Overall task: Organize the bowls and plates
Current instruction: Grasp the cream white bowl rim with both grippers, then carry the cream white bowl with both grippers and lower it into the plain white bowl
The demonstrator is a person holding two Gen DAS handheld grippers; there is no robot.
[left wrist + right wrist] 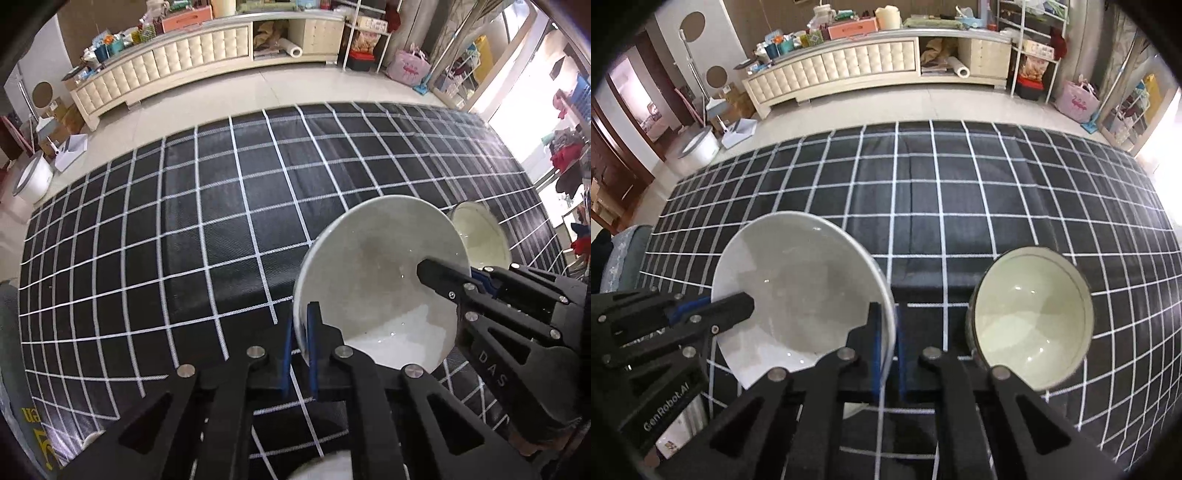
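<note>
Both grippers pinch one white bowl (798, 288): left gripper (300, 343) clamped on its left rim, right gripper (886, 354) on its right rim, bowl tilted above the checked cloth (960, 192). I'd level it and lower evenly. Cream bowl (1030, 317) sits just beside, so watch for clipping it.

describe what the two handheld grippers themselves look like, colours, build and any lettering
Both are matte black, built from angular linkage arms with triangular cutouts and round silver pivot pins. Each finger carries a blue pad on its inner face. The left gripper shows white "GenRobot.AI" lettering on its body in the right wrist view; the right gripper shows "DAS" in the left wrist view. No cables, hands or sleeves are visible.
</note>
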